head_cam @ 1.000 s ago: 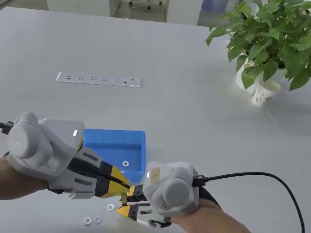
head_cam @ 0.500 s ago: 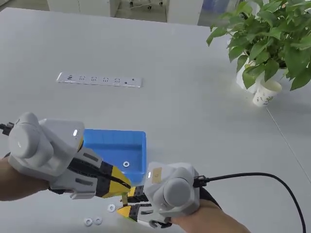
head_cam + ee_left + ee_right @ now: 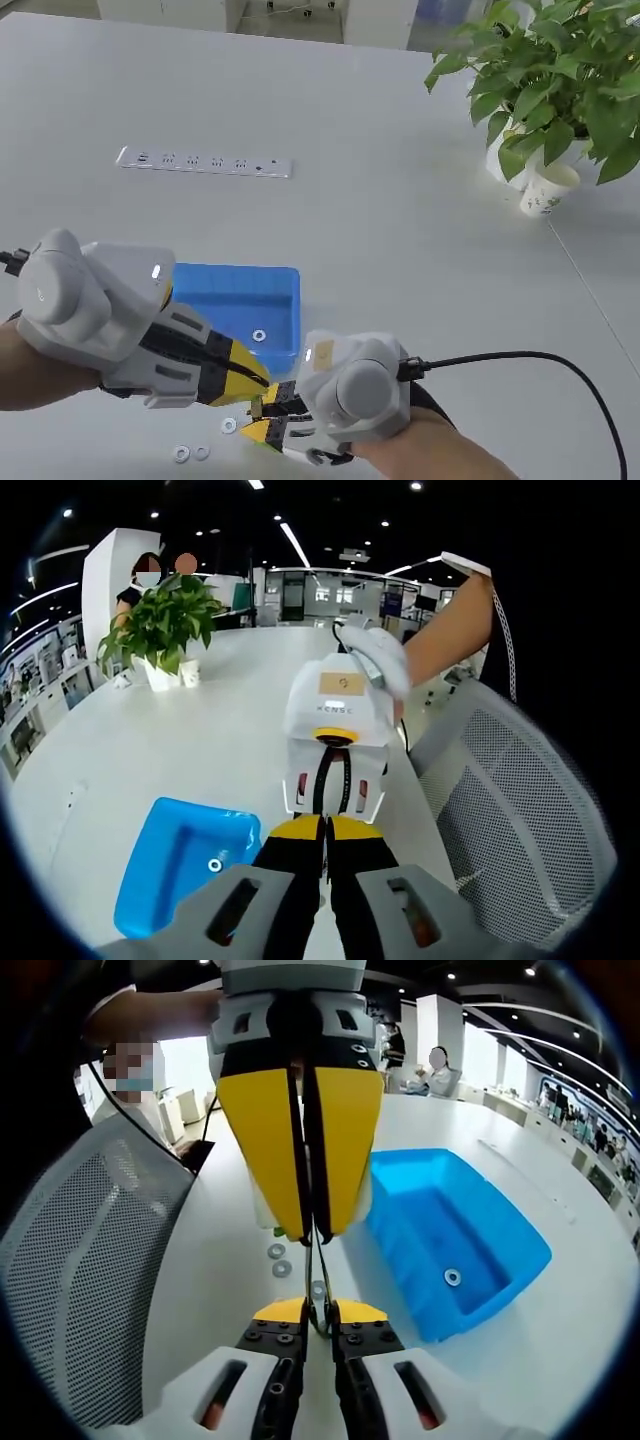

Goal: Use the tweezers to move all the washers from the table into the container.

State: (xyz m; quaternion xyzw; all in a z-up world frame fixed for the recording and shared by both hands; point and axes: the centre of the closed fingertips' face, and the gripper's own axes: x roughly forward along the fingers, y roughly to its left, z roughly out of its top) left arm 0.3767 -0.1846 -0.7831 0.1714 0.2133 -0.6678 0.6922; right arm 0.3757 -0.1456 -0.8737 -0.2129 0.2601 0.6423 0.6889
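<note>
Barely anything has moved in the last second. The left hand-held gripper [image 3: 325, 825] and the right hand-held gripper [image 3: 320, 1311] stay nose to nose at the near edge of the desk [image 3: 400, 230]. The right one has crept only a touch.

The left one's yellow jaws are pressed together on the tweezers [image 3: 317, 1260]. In the right gripper view, the thin legs run from those jaws straight down into the right one's own jaws, which are also squeezed in on them.

The blue container [image 3: 235, 272] sits where it was, just behind the two tips. One washer [image 3: 259, 336] is on its floor, same as before.

Out on the desk, a single washer [image 3: 229, 426] lies right under the tweezers, and a pair of washers [image 3: 190, 454] lies a little further toward the left arm. None of them has shifted.

The power strip [image 3: 203, 163] and the potted plant [image 3: 560, 80] hold their places at the far side.
</note>
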